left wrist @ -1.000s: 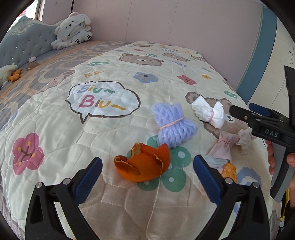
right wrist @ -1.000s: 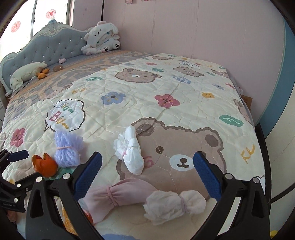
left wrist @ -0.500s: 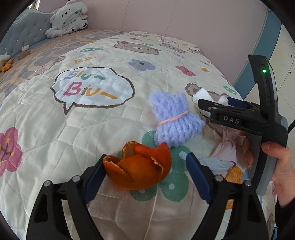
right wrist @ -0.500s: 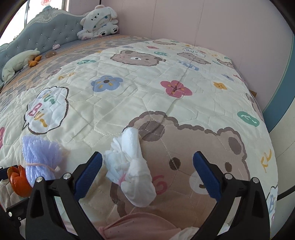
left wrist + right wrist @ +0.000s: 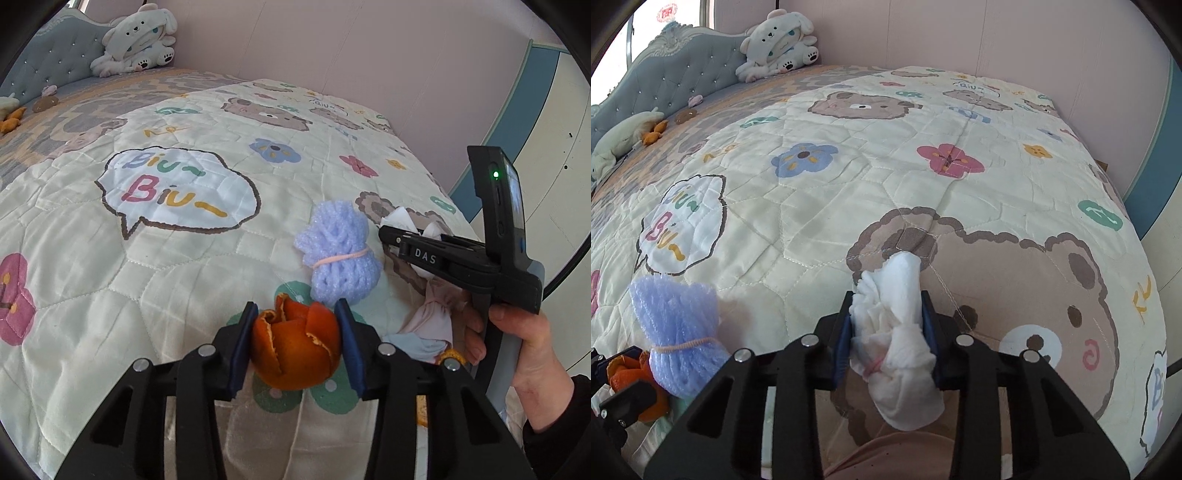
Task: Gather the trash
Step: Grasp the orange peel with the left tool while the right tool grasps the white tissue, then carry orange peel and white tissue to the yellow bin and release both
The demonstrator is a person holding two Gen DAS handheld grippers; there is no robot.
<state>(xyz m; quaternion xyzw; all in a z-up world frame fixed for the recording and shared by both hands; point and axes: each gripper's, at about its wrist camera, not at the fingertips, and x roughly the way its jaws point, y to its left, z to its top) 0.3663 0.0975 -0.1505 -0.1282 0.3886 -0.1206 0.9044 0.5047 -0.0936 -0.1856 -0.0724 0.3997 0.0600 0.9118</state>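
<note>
My left gripper (image 5: 295, 343) is shut on an orange peel (image 5: 295, 347) on the quilt near the bed's front edge. My right gripper (image 5: 886, 332) is shut on a white tissue bundle (image 5: 894, 339) tied with a pink band, lying on the brown bear print. A purple foam net bundle (image 5: 338, 254) lies between the two; it also shows in the right wrist view (image 5: 677, 332). A pink cloth bundle (image 5: 432, 317) lies beside it, partly hidden by the right gripper's body. The peel also shows at the right wrist view's left edge (image 5: 628, 373).
The quilt (image 5: 184, 258) covers the bed. A plush toy (image 5: 779, 44) sits by the blue headboard (image 5: 676, 70), with small toys along the far left side. A pink wall (image 5: 332, 55) runs along the bed's far side. Another peel scrap (image 5: 450, 356) lies by the right hand.
Both grippers moved forward and closed: the left onto the orange peel, the right onto the white tissue bundle. Both were open one second ago.
</note>
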